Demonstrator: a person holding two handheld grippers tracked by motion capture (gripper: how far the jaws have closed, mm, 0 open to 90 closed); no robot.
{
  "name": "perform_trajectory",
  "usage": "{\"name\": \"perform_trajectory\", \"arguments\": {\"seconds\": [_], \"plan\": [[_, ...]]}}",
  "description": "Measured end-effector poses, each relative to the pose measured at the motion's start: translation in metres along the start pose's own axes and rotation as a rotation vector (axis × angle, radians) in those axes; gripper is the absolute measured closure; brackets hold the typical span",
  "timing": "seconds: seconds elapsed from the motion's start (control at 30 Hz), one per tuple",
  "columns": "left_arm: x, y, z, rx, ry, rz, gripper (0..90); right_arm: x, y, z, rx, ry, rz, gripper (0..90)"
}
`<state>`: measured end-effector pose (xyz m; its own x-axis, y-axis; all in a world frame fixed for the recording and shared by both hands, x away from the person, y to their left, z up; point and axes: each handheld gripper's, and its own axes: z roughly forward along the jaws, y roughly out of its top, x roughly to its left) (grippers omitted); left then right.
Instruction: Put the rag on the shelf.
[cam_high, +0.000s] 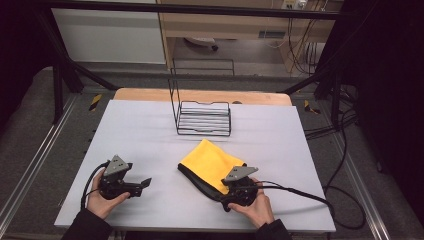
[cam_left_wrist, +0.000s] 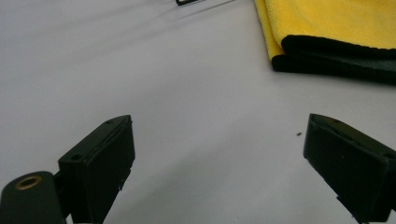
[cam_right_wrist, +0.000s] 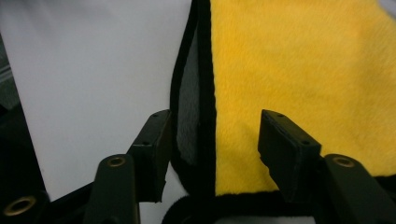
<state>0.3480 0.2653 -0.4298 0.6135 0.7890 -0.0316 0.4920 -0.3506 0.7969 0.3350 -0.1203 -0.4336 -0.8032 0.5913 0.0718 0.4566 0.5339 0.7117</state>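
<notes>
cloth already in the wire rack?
No, the folded yellow cloth lies flat on the table, apart from the wire rack behind it, and the rack holds nothing.

A bright yellow plush folded cloth (cam_high: 212, 162) is showing a black bound edge and a dark grey underside (cam_right_wrist: 189, 116). It is lying on a pale grey-lilac flat table sheet (cam_high: 150, 145), plain and unpatterned. Behind it a thin black wire rack (cam_high: 204, 119) is showing parallel bars. A light wooden tabletop strip (cam_high: 150, 94) is showing at the far edge. Both hand-held grippers, left (cam_high: 145, 183) and right (cam_high: 226, 205), are matt black with grey three-cornered plates and brass-coloured screw holes (cam_right_wrist: 116, 161).
</notes>
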Motion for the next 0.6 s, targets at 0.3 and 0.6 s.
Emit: {"name": "perform_trajectory", "arguments": {"seconds": [0.3, 0.6], "plan": [[0.000, 0.000, -0.001, 0.001, 0.000, 0.002, 9.0, 0.002, -0.013, 0.006, -0.001, -0.006, -0.050, 49.0], [0.001, 0.000, -0.001, -0.001, 0.002, -0.002, 9.1, 0.013, -0.012, 0.010, 0.042, -0.087, -0.173, 56.3]]}}
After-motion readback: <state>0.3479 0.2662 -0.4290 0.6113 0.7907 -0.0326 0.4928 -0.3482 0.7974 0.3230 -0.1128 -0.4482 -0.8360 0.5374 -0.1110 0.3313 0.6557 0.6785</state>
